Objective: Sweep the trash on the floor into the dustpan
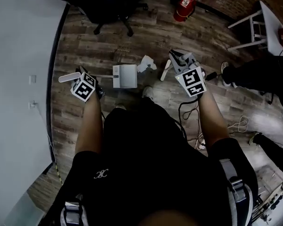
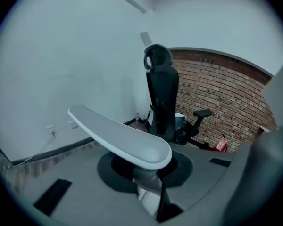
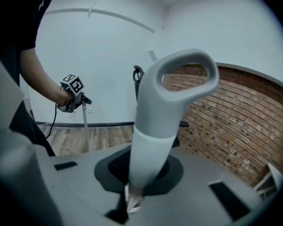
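Note:
A crumpled white paper (image 1: 145, 64) lies on the wood floor, just right of the white dustpan (image 1: 125, 76). In the head view my left gripper (image 1: 83, 80) is at the left, shut on the dustpan's long handle. The left gripper view shows that pale handle (image 2: 120, 138) rising out of my left gripper (image 2: 151, 192). My right gripper (image 1: 184, 64) is to the right of the paper, shut on the broom's handle, and the broom's pale lower end (image 1: 165, 71) hangs beside the paper. In the right gripper view the looped handle (image 3: 167, 107) stands up from my right gripper (image 3: 132, 199).
A black office chair (image 1: 108, 4) and a red fire extinguisher (image 1: 184, 6) stand farther off. White furniture legs (image 1: 252, 27) and another person's dark legs (image 1: 257, 74) are at the right. Cables (image 1: 193, 114) trail on the floor by my feet. A white wall (image 1: 19, 79) runs along the left.

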`<act>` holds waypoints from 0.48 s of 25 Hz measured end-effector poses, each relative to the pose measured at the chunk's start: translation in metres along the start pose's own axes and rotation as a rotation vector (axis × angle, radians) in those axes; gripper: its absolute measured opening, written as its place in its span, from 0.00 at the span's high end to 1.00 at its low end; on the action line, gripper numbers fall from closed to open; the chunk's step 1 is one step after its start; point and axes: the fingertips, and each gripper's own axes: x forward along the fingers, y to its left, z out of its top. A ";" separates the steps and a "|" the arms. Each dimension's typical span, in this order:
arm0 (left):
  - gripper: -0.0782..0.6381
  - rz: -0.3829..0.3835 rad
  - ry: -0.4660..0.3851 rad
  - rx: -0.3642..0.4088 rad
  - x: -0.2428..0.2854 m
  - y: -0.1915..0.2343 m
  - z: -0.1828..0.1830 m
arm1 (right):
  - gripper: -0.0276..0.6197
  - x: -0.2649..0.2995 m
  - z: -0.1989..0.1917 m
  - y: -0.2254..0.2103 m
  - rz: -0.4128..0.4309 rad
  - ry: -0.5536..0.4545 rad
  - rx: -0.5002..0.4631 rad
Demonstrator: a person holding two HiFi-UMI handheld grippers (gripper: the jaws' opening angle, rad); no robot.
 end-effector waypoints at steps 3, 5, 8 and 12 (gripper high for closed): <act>0.80 0.090 0.001 -0.100 0.007 0.015 -0.014 | 0.91 0.035 -0.004 0.013 0.098 0.024 -0.093; 0.80 0.151 0.010 -0.163 0.011 0.025 -0.020 | 0.91 0.056 0.000 0.020 0.144 0.022 -0.134; 0.80 0.191 0.004 -0.212 0.016 0.035 -0.022 | 0.91 0.085 0.012 0.028 0.197 0.009 -0.173; 0.80 0.215 -0.007 -0.234 0.018 0.040 -0.031 | 0.91 0.117 0.025 0.047 0.279 -0.001 -0.218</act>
